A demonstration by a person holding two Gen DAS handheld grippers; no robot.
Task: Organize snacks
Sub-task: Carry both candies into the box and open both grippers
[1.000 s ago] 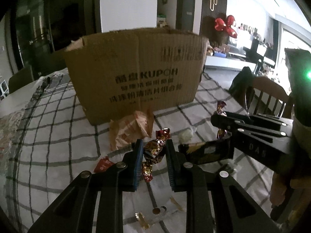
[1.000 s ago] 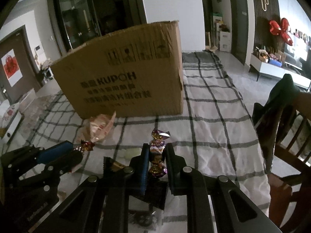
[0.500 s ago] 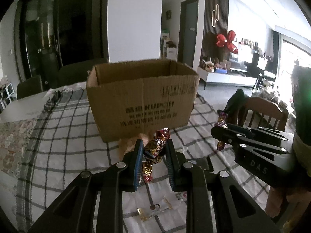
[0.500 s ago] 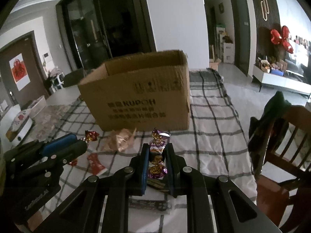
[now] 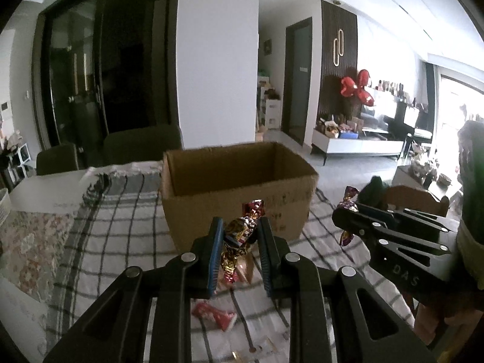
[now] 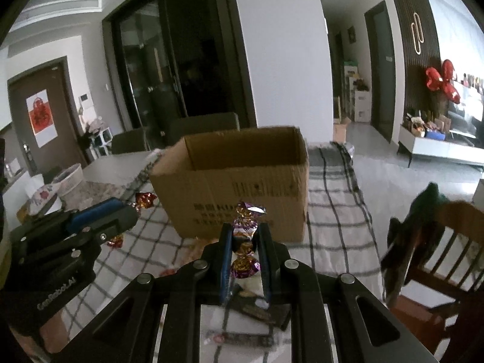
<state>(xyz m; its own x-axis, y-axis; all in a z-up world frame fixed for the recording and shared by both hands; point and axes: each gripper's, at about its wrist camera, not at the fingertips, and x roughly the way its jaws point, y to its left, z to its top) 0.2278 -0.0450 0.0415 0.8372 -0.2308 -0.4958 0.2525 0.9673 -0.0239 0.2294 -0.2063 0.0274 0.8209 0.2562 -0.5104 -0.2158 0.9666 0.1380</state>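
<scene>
My left gripper (image 5: 239, 233) is shut on a red-and-gold foil candy (image 5: 240, 236), held above the checked tablecloth (image 5: 121, 242) just in front of the open cardboard box (image 5: 236, 193). My right gripper (image 6: 245, 236) is shut on a purple-and-gold foil candy (image 6: 246, 214), also raised before the box (image 6: 239, 190). Each gripper shows in the other's view: the right one (image 5: 345, 211) with its candy at the right, the left one (image 6: 133, 208) with its candy at the left. The box's inside looks bare where visible.
Loose snacks lie on the cloth below: a red wrapper (image 5: 216, 319), an orange packet (image 5: 246, 269) and a dark flat packet (image 6: 260, 310). A wooden chair (image 6: 453, 242) with dark cloth stands at the table's right edge. Dark chairs (image 5: 136, 145) stand behind the table.
Both grippers have risen with their candies, so the box's open top now shows and the loose snacks on the cloth have dropped lower in view.
</scene>
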